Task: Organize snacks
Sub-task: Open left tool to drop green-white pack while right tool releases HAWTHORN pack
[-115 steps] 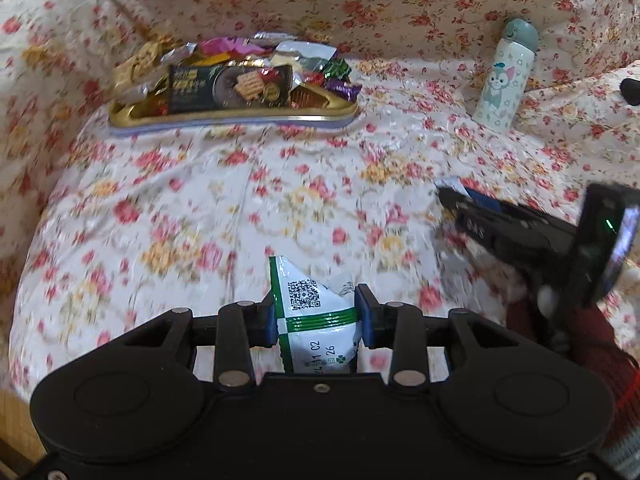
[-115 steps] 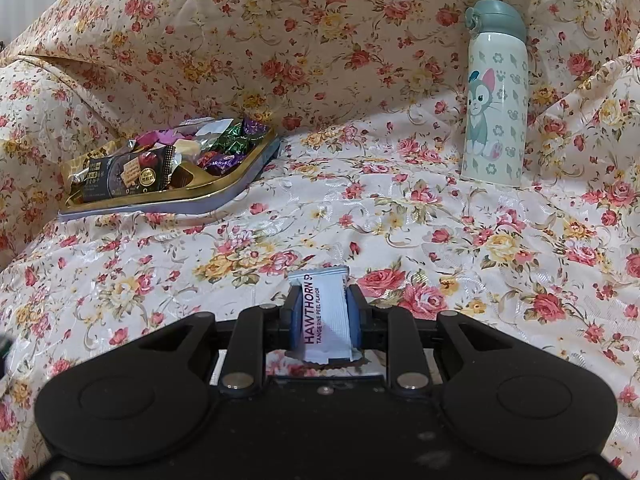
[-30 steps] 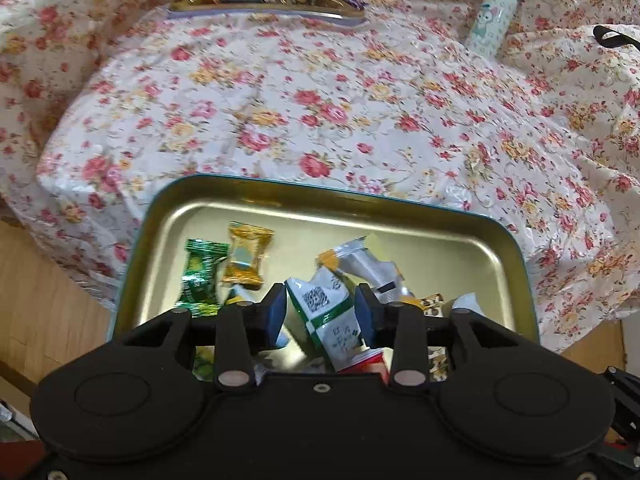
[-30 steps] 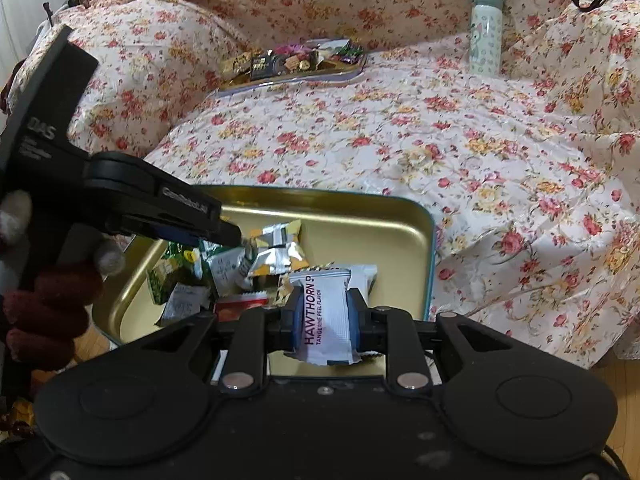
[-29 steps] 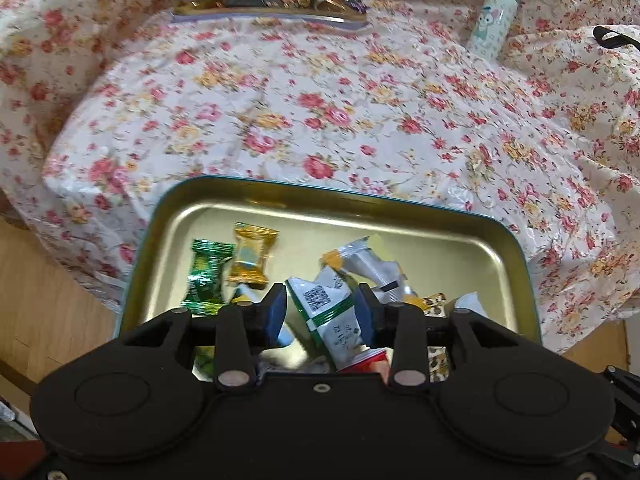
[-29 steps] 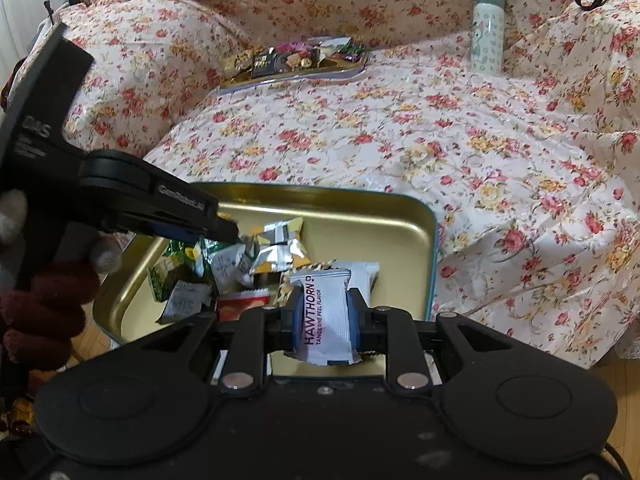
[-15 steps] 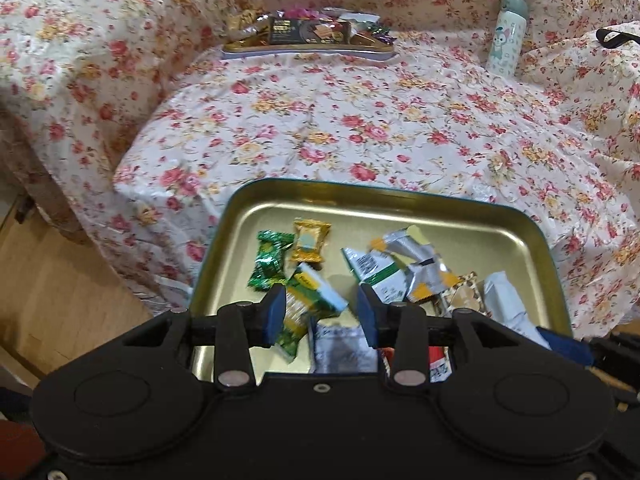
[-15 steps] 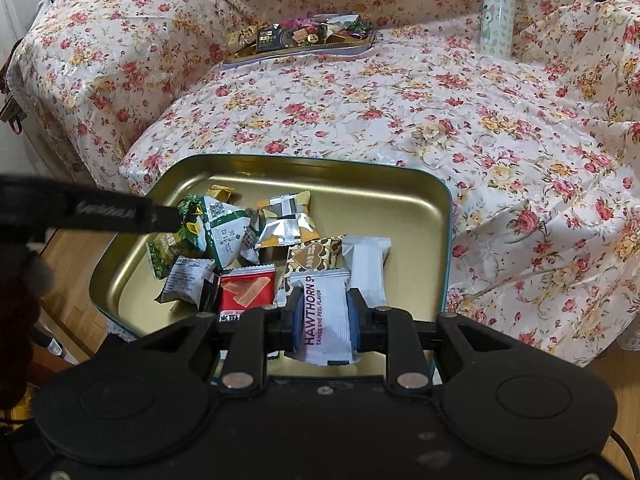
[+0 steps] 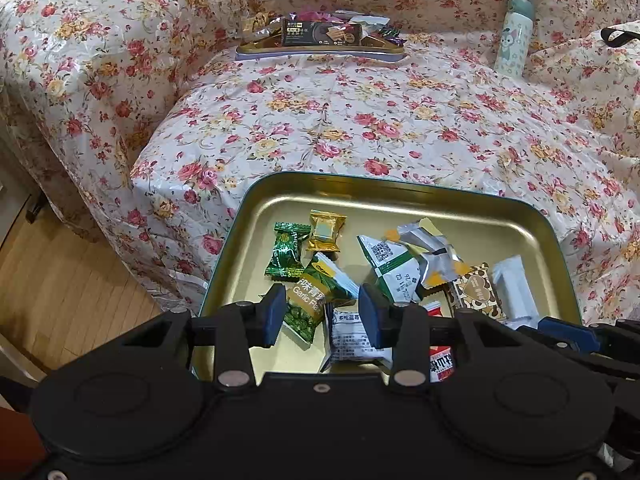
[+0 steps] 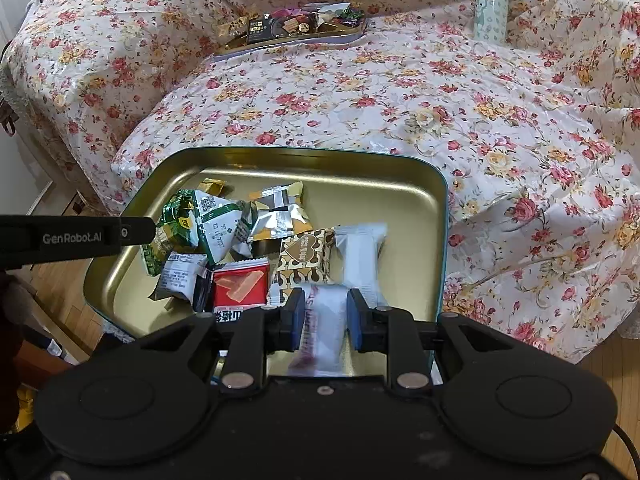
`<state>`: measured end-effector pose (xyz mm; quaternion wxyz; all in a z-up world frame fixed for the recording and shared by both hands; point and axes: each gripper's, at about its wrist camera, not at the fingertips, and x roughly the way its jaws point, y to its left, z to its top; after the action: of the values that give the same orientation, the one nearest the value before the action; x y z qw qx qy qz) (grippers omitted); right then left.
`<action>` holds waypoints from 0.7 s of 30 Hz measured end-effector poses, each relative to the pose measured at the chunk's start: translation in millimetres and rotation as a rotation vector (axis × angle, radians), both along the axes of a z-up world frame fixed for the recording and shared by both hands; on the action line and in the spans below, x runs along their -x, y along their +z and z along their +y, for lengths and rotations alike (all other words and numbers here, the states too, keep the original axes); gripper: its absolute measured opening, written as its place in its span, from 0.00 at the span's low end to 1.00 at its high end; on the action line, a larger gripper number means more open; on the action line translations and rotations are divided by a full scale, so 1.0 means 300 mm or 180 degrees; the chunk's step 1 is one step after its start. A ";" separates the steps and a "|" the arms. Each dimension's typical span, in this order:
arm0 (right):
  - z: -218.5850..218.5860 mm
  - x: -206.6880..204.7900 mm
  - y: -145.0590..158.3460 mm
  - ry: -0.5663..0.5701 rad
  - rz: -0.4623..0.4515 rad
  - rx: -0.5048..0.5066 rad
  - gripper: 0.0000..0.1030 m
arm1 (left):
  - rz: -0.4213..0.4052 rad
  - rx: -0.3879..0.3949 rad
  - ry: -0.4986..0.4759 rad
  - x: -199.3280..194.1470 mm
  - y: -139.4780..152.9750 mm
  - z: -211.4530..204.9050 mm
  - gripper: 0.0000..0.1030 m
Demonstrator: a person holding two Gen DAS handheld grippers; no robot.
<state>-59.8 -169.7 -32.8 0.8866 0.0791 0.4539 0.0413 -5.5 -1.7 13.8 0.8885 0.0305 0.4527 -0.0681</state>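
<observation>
Over the gold tin (image 10: 438,216) we've got our right gripper (image 10: 322,314) pinching a white snack packet (image 10: 322,320); left gripper (image 9: 322,316) has just been opening, nothing between its fingers, green-white packet (image 9: 390,264) lying inside the tin.

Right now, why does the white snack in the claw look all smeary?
Right wrist view: the white hawthorn packet between the right claw's pads is motion-blurred, its lettering unreadable, while the gold tin stays sharp. Left wrist view: all crisp, the Garlic wrapper readable; the fisheye bends the edges.
</observation>
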 end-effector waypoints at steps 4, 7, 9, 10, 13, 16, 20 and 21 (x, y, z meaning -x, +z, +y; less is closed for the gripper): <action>0.000 0.002 0.005 -0.0009 -0.0011 0.0000 0.24 | -0.0003 -0.0002 0.0000 0.001 -0.001 -0.001 0.48; 0.004 0.006 0.020 -0.0034 -0.0069 0.0039 0.25 | -0.0006 -0.0001 -0.0003 0.002 -0.001 0.000 0.48; 0.007 0.007 0.036 -0.0065 -0.0132 0.0081 0.34 | -0.0013 -0.0005 -0.0010 0.004 -0.001 -0.001 0.48; 0.008 0.006 0.044 -0.0087 -0.0161 0.0089 0.36 | -0.0016 -0.0005 -0.0013 0.004 0.000 -0.001 0.48; 0.012 -0.002 0.065 -0.0167 -0.0230 0.0111 0.42 | -0.0021 -0.0004 -0.0014 0.006 0.001 0.001 0.48; 0.020 -0.013 0.078 -0.0241 -0.0282 0.0149 0.50 | -0.0025 0.0007 -0.0010 0.006 0.002 0.002 0.48; 0.037 -0.032 0.088 -0.0346 -0.0342 0.0224 0.63 | -0.0055 0.0023 -0.0003 0.003 0.006 0.008 0.48; 0.039 -0.036 0.090 -0.0373 -0.0360 0.0242 0.65 | -0.0073 0.0014 0.0002 0.003 0.007 0.010 0.48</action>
<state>-48.8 -157.9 -5.8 0.9140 0.0693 0.3990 -0.0234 -6.2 1.1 15.8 0.8938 0.0291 0.4423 -0.0686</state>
